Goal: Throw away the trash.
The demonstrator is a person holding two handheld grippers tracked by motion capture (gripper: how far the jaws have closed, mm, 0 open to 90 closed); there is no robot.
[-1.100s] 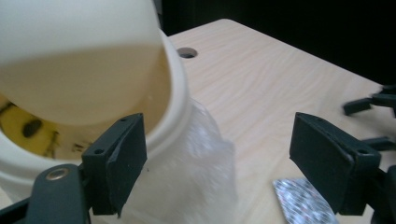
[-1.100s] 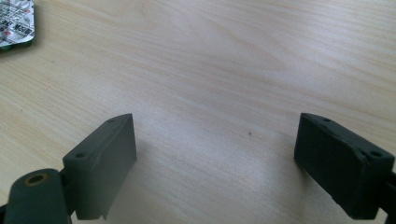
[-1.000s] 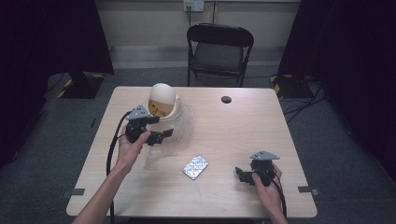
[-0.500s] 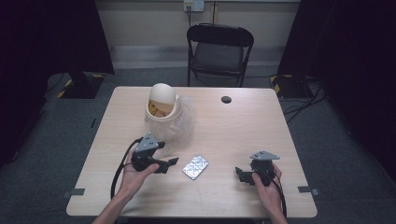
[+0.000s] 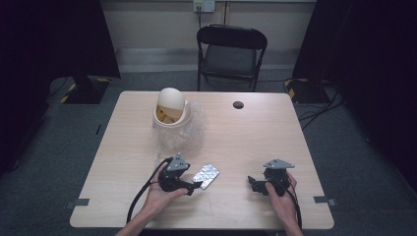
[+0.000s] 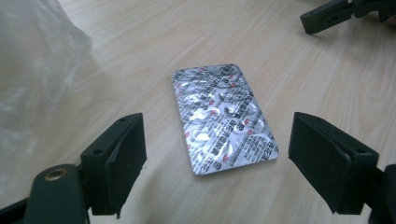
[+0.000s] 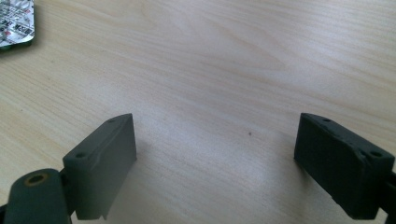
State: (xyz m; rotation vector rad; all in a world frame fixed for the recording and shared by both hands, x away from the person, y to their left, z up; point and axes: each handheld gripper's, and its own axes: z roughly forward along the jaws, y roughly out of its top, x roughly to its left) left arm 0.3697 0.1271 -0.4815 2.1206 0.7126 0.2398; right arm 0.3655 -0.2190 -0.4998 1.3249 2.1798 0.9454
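Jaws spread on both grippers, with the blister pack lying flat on the worktop between them.

Left gripper (image 5: 195, 186) has its jaws closing slightly, yet they stand apart either side of the silver blister pack (image 6: 223, 117) without touching it; the pack's long axis runs away from this gripper, slanting a little across the wood grain. Seen from above, it lies just below the crumpled clear bag (image 5: 179, 132), long axis diagonal. Right gripper (image 5: 253, 183) rests well apart, jaws wide over bare worktop (image 5: 246, 132).

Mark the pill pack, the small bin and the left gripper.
pill pack (image 6: 224, 119), left gripper view, middle of foil.
small bin (image 5: 170, 105), high view, domed lid.
left gripper (image 5: 197, 186), high view, between fingertips.
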